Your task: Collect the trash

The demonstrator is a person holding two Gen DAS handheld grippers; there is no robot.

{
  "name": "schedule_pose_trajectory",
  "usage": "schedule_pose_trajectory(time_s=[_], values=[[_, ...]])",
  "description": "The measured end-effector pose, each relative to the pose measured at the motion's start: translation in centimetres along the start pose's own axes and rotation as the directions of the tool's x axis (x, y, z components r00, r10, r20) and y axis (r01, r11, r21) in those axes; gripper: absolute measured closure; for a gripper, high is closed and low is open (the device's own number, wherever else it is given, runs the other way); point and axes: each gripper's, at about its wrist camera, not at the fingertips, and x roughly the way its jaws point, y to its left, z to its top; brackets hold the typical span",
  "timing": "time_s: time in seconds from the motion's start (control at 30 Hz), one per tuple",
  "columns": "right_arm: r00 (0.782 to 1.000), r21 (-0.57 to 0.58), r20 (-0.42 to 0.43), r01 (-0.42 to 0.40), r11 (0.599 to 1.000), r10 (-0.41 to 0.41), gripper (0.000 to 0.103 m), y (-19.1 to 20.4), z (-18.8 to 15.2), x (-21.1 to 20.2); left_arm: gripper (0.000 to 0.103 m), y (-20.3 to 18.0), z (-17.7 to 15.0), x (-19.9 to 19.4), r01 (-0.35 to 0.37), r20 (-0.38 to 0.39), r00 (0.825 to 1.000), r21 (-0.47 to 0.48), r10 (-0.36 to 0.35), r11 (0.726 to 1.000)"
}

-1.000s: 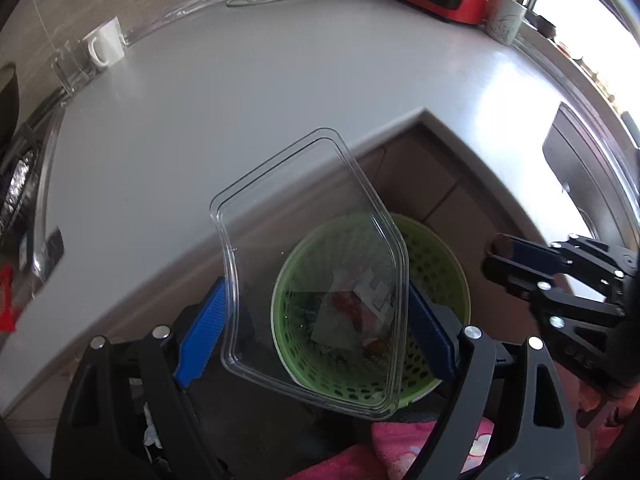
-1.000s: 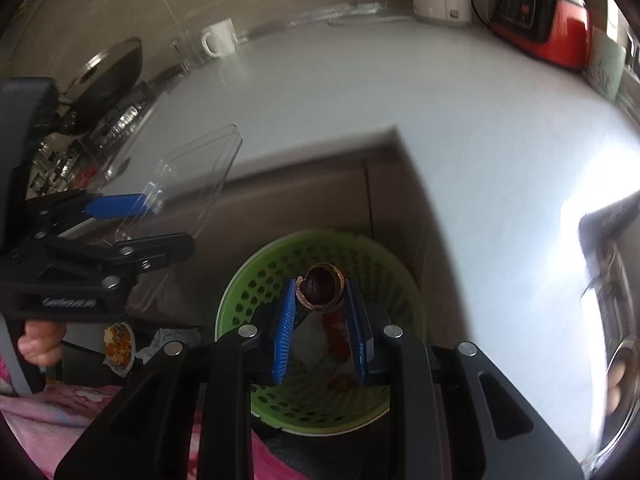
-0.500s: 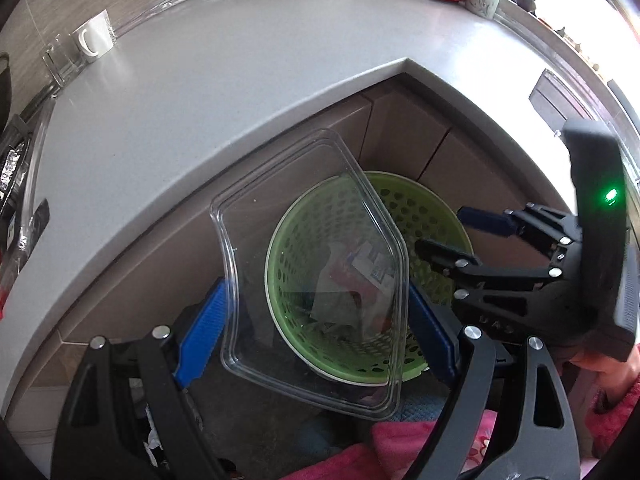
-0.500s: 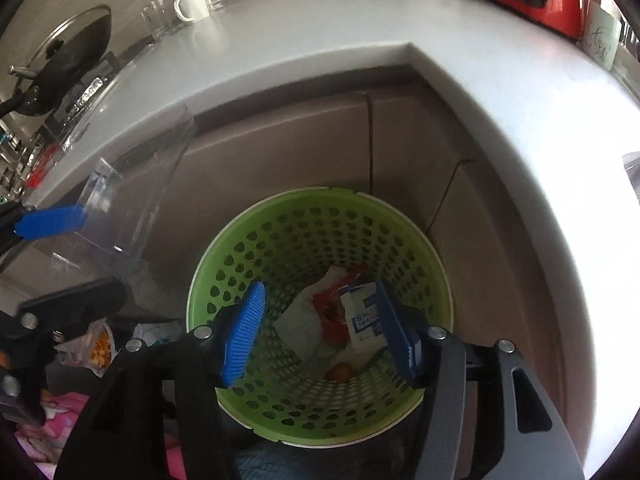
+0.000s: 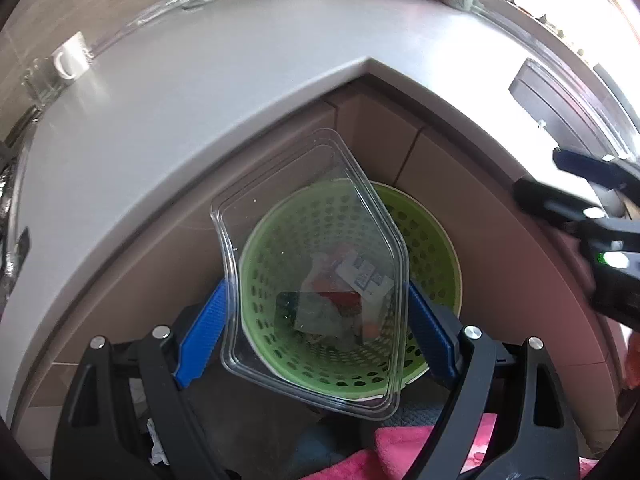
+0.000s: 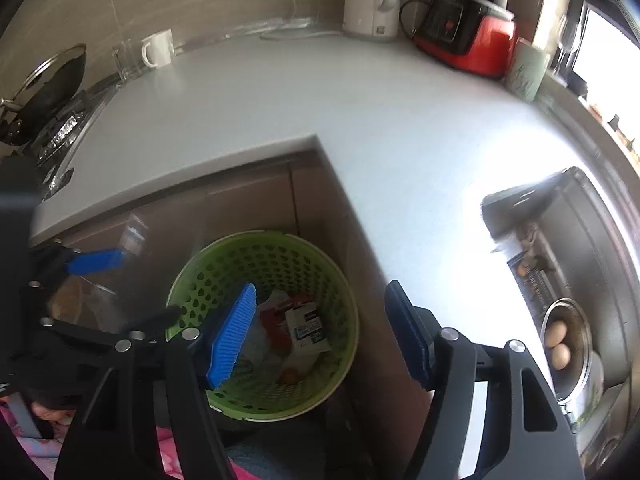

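left gripper (image 5: 316, 316) clamping clear tray (image 5: 312, 240), right gripper (image 6: 320, 332) opening (empty)

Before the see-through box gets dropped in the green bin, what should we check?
1. Clear plastic box gripped by the left gripper: ok, blue pads press both its sides.
2. Box above the green basket: ok, the basket shows through it.
3. Room in the basket: ok, only some wrappers at the bottom.
4. Right gripper empty: ok, jaws opening, nothing between them.
5. Right gripper clear of the drop path: cannot tell.
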Motion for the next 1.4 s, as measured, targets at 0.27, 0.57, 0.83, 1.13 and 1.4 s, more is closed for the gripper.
schedule_pose_trajectory(time_s=[0.27,0.57,0.83,1.13,1.4], values=[[1.000,-0.006,0.000,0.020,1.000,-0.020,0.034,-1.2,-0.3,-0.8,0.021,-1.5,-0.5,4.1,0.034,-0.135,0.990,0.017,-0.031,0.999],[1.000,0.029,-0.011,0.027,0.999,-0.027,0.033,-3.0,-1.1,-1.2,0.012,-2.4,-0.6,5.4,0.014,-0.196,0.981,0.016,-0.010,1.000],[1.000,0.044,0.024,0.018,0.999,-0.019,0.029,-3.6,-0.3,-2.2,0.010,-2.4,1.1,3.4,-0.035,-0.156,0.987,0.026,0.038,0.999],[0.979,0.038,0.200,-0.038,0.999,0.030,0.016,-3.9,5.2,-7.4,0.010,1.2,7.1,-6.4,-0.091,0.106,0.989,-0.106,0.102,0.990],[0.915,-0.015,0.400,-0.047,0.999,0.050,0.012,-4.0,11.8,-14.0,0.008,3.9,12.0,-16.0,-0.170,0.320,0.919,-0.202,0.229,0.965]])
